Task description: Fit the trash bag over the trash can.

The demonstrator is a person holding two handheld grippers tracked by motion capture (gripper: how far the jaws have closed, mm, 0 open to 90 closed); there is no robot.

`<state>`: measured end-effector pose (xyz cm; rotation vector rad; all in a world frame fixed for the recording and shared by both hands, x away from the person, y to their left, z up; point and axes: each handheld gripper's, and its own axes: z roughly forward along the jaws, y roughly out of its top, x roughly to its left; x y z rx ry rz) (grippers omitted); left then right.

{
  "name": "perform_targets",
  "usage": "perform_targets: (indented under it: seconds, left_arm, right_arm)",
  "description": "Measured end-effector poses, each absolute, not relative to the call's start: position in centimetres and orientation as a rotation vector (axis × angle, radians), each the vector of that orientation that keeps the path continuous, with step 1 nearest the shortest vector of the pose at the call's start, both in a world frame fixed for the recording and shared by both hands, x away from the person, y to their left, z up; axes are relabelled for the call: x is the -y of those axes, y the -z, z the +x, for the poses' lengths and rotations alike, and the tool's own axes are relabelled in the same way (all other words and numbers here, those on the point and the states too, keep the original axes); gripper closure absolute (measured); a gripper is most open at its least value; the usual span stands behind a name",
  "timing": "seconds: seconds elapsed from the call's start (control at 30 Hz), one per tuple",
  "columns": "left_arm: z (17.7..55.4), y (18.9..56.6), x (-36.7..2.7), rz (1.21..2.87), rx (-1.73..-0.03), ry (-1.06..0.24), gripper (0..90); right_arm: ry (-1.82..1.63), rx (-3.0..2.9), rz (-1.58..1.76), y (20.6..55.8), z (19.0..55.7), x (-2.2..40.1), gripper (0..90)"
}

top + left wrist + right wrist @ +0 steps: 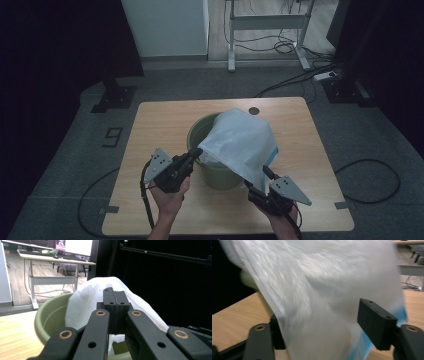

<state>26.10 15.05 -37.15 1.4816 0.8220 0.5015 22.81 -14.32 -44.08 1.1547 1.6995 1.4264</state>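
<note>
An olive-green bucket [197, 131] [50, 317] stands in the middle of the wooden table [160, 120]. A white plastic bag [240, 142] [85, 297] [317, 285] with a blue patch low down is draped over its right half and hangs down the near side. My left gripper [197, 151] [115, 300] is at the bucket's near-left rim, jaws pressed together on the bag's edge. My right gripper [256, 177] [324, 332] is at the bag's lower right corner, jaws wide apart with the loose sheet between them. One jaw is hidden behind the film.
A round cable hole [254, 110] sits in the table's far edge. Beyond the table stand a white desk frame [265, 22] and a black stand base [115, 97]. Cables [370, 175] and a power strip [327, 76] lie on the grey floor.
</note>
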Motion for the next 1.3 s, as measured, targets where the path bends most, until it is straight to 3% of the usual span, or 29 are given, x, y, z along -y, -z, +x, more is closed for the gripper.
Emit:
perform_targets:
  seconds: [0.13,0.53,0.6,0.7,0.83,1.1,1.17,1.3]
  left_arm:
    - [26.2,37.5,-15.7,1.475,-0.835,-0.487,90.0]
    - [26.7,37.9,-18.4,1.409,-0.903,-0.479,90.0]
    - [26.8,38.1,-18.9,1.403,-0.913,-0.466,90.0]
    - [26.9,38.4,-19.4,1.395,-0.929,-0.461,90.0]
    - [27.1,38.9,-20.0,1.394,-0.942,-0.44,90.0]
    - [27.6,39.3,-19.8,1.433,-0.93,-0.396,89.6]
    - [27.7,39.3,-19.7,1.45,-0.907,-0.375,86.5]
    - [27.0,38.6,-19.2,1.479,-0.829,-0.382,68.5]
  right_arm:
    - [-1.42,-1.662,1.185,44.2,23.0,15.6,41.1]
    - [-1.404,-1.612,1.253,44.7,23.6,16.4,41.8]
    - [-1.415,-1.611,1.26,44.7,23.7,16.5,47.9]
    - [-1.437,-1.625,1.229,44.6,23.8,16.6,67.0]
    - [-1.457,-1.638,1.192,44.1,24.1,17.0,80.9]
    - [-1.479,-1.611,1.145,42.2,24.5,17.6,84.5]
    - [-1.481,-1.607,1.127,41.9,24.5,17.6,87.2]
    - [-1.486,-1.587,1.103,41.1,24.7,17.7,88.3]
